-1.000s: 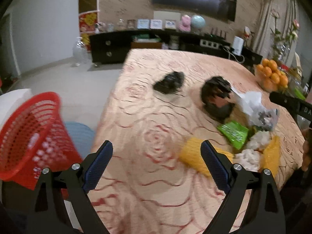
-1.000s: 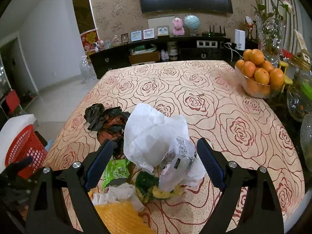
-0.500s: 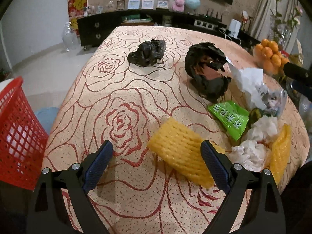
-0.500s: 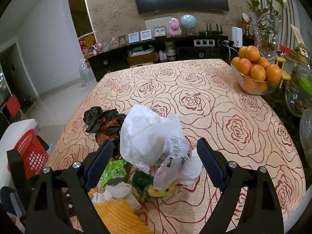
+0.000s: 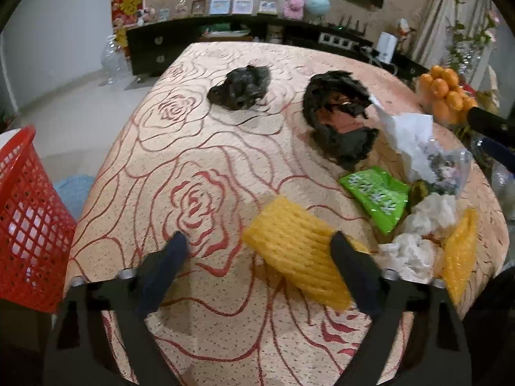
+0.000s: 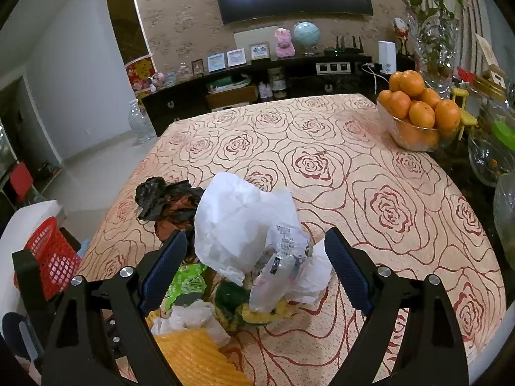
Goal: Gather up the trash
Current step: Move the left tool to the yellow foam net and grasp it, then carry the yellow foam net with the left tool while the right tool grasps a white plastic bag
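Trash lies on a rose-patterned tablecloth (image 5: pixel 180 148). A yellow foam net (image 5: pixel 296 254) lies flat between the jaws of my left gripper (image 5: pixel 259 241), which are closing; the right finger overlaps the net's edge and the left finger stands well clear of it. Beyond it are a green wrapper (image 5: pixel 376 194), crumpled tissues (image 5: pixel 428 215), a second yellow net (image 5: pixel 458 254) and two black bags (image 5: pixel 241 90) (image 5: pixel 338 112). My right gripper (image 6: pixel 255 239) hangs open over a white paper and clear plastic wad (image 6: pixel 238 222), not touching it. A red mesh basket (image 5: pixel 22 225) stands off the table's left side.
A glass bowl of oranges (image 6: pixel 418 112) and glass jars (image 6: pixel 492 157) stand along the table's right edge. A dark sideboard (image 6: pixel 257 87) with frames and a globe runs along the back wall. Open floor (image 5: pixel 64 115) lies left of the table, with a blue mat near the basket.
The left gripper swung from beside the red basket toward the table and dropped over the yellow net, and its jaws have narrowed a little. The right gripper has stayed put.
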